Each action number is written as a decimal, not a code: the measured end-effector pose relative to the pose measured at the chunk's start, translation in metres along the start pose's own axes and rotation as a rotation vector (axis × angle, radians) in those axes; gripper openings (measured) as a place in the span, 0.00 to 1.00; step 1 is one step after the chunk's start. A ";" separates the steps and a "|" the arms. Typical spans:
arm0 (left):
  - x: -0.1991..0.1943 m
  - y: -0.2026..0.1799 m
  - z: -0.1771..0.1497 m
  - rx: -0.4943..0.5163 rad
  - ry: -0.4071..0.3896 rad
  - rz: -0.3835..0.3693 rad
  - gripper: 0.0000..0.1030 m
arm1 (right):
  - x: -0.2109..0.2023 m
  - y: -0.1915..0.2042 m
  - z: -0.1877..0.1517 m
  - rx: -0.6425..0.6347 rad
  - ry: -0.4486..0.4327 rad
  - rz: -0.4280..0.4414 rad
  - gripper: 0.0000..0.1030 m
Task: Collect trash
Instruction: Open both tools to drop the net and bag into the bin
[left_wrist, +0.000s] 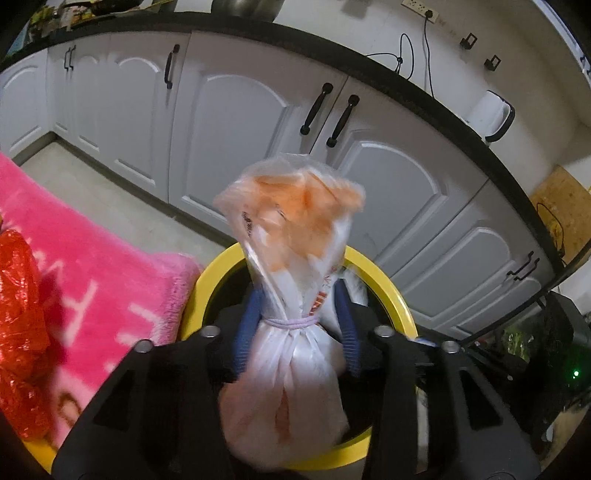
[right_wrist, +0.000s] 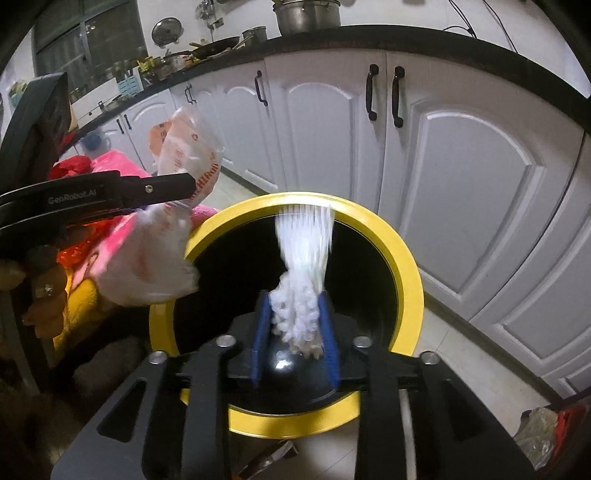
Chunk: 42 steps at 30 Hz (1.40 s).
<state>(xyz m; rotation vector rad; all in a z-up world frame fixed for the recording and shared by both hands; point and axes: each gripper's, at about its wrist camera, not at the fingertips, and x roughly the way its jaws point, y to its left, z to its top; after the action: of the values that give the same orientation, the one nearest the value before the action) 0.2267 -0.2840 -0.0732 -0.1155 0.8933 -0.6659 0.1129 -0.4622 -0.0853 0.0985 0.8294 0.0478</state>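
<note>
A yellow-rimmed trash bin with a dark inside stands on the floor under both grippers. A tied clear plastic bag with orange print stands blurred between the blue pads of my left gripper. The pads sit a little off its knotted neck. Seen from the right wrist, the same bag hangs at the left gripper, beside the bin rim. My right gripper is over the bin's mouth. Between its parted pads is a white crumpled wad, streaked with blur and not pressed.
A pink fleece blanket with a red plastic bag on it lies left of the bin. White cabinets under a black counter run behind, with a white kettle. A hand holds the left gripper. Crumpled wrappers lie on the floor at right.
</note>
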 end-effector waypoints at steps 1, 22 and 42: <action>0.000 0.001 0.000 -0.003 0.000 0.000 0.42 | 0.000 0.000 0.000 0.001 -0.001 0.003 0.34; -0.085 0.031 -0.007 -0.061 -0.152 0.127 0.89 | -0.042 0.029 0.027 -0.069 -0.163 -0.001 0.60; -0.194 0.075 -0.034 -0.110 -0.341 0.305 0.89 | -0.076 0.132 0.050 -0.310 -0.290 0.067 0.72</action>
<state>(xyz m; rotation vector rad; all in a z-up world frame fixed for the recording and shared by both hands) 0.1521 -0.1055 0.0109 -0.1812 0.6004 -0.2994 0.0976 -0.3403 0.0182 -0.1563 0.5216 0.2189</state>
